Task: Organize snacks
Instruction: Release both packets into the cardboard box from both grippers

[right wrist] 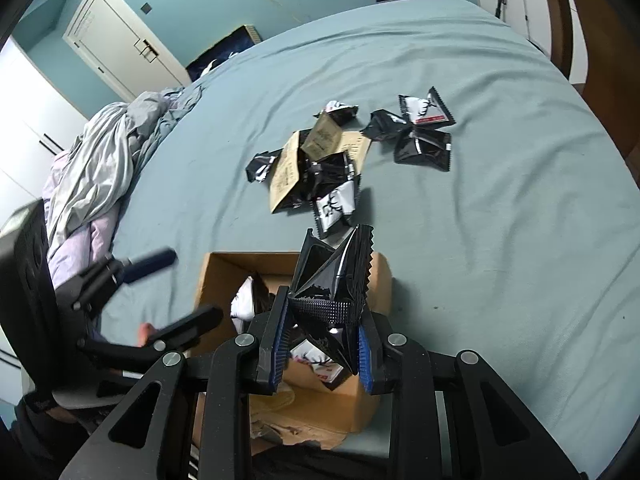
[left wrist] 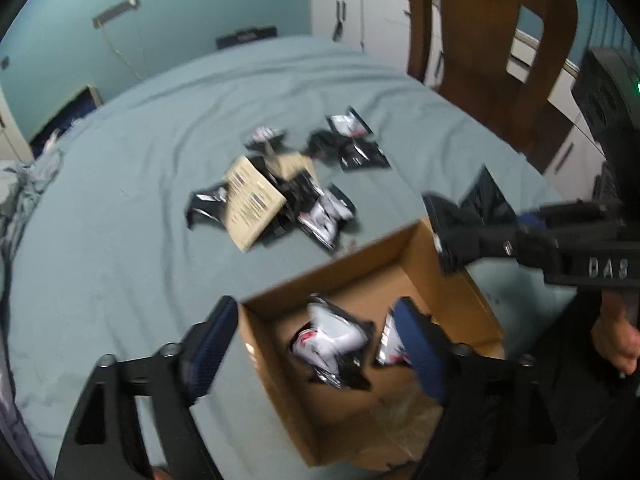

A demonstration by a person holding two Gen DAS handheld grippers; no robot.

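Observation:
A brown cardboard box (left wrist: 360, 280) stands open on the blue-grey bed, with black-and-white snack packets (left wrist: 328, 336) lying inside. My left gripper (left wrist: 316, 344) hovers open over the box's near corner with nothing between its fingers. In the right wrist view the left gripper (right wrist: 172, 294) shows at the left of the box (right wrist: 224, 264). My right gripper (right wrist: 322, 320) is shut on a crumpled black packet (right wrist: 332, 272), held above the box's right side. Beyond the box lies a loose pile of packets (right wrist: 332, 200) and tan paper sachets (right wrist: 286, 172).
More black packets (right wrist: 420, 132) lie further back on the sheet (right wrist: 480, 240). Bundled bedding (right wrist: 100, 168) is heaped at the left edge of the bed. A wooden chair (left wrist: 480, 60) and white cupboards (left wrist: 360, 16) stand behind the bed. A hand (left wrist: 616, 336) grips the right tool.

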